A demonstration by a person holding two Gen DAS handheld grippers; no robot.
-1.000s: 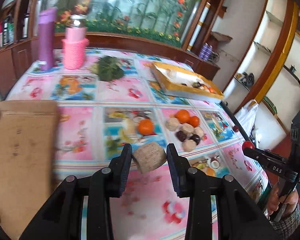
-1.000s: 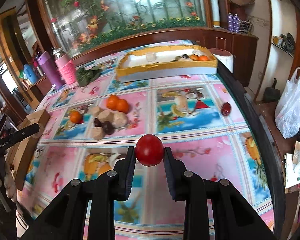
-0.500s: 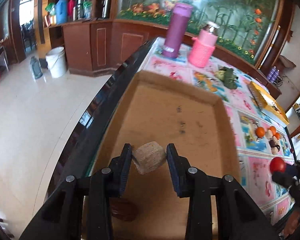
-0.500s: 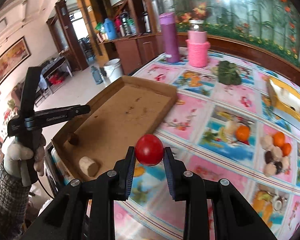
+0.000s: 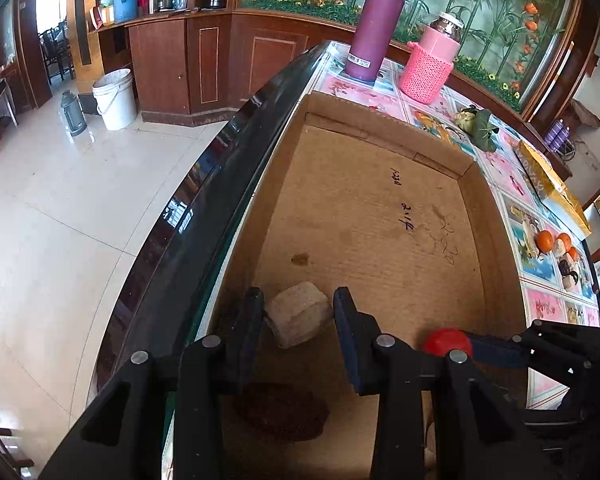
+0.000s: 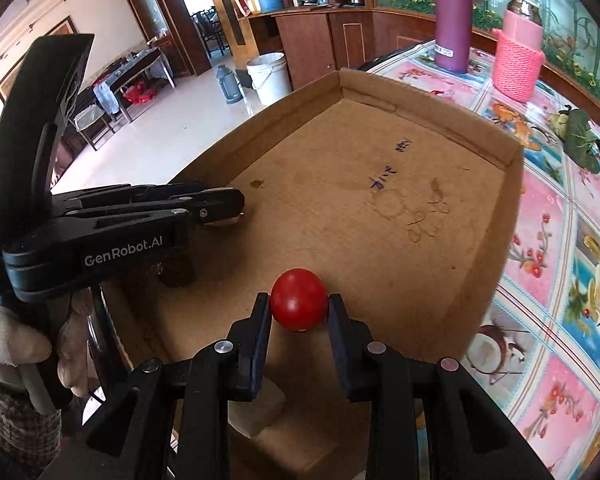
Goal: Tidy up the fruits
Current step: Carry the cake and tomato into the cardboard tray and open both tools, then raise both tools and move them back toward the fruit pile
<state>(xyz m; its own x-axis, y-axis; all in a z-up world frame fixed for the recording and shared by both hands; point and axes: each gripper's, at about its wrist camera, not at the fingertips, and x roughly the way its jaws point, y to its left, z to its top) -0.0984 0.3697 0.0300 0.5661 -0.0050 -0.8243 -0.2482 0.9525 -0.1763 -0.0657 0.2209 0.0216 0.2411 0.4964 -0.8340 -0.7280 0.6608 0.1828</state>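
From the left wrist, the left gripper [image 5: 298, 314] is clamped narrowly on a pale rough lump [image 5: 299, 315], held over the near end of the cardboard tray [image 5: 380, 216]; a dark brown fruit [image 5: 282, 412] lies on the tray floor below. From the right wrist, the right gripper [image 6: 299, 305] pinches a red round fruit [image 6: 299, 299] over the same tray; more fruits [image 5: 560, 250] sit farther along the table [image 6: 548, 240].

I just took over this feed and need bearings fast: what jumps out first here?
The red tomato pinched in the right claw over the near end of the cardboard tray. Beside it, the left claw grips a tan block-shaped fruit above the same tray. Behind stand a purple flask and a pink bottle.
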